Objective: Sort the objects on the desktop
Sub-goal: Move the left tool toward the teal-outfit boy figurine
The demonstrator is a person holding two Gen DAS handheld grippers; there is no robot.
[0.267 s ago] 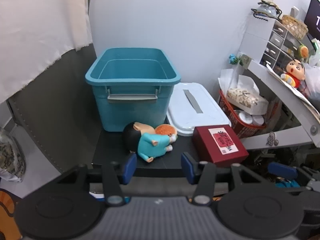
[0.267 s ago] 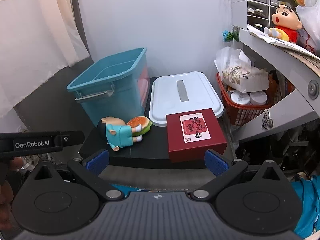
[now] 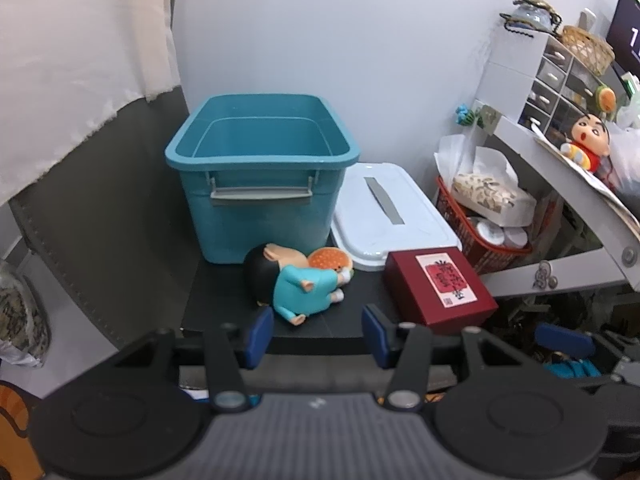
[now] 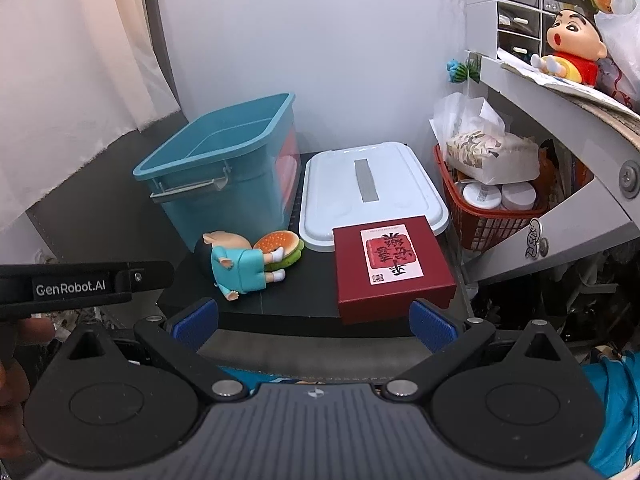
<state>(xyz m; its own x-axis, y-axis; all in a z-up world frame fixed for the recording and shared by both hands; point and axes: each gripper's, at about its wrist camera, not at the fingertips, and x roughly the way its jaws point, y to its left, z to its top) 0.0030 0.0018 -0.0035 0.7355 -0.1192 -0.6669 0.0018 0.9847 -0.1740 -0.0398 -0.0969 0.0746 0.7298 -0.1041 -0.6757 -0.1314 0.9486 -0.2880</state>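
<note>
While parted and holding nothing, left gripper [image 3: 318,332] hangs just short of doll [image 3: 298,286] lying by burger [image 3: 330,258] before bare-bottomed bin [image 3: 260,184]. Right gripper [image 4: 316,322], spread wider, also grips nothing, near red box [image 4: 390,268] touching lid [image 4: 372,196]. Basket [image 4: 492,220] holding tissues, jars. Only right view shows left gripper's side.

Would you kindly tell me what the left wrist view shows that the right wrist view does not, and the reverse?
Only the left wrist view shows the woven basket on the drawer unit and a dark screen. Only the right wrist view shows the left gripper's black body labelled GenRobot.AI. Both show the teal plastic bin, the white lid, the lying doll in a teal outfit, the toy hamburger and the dark red box.
</note>
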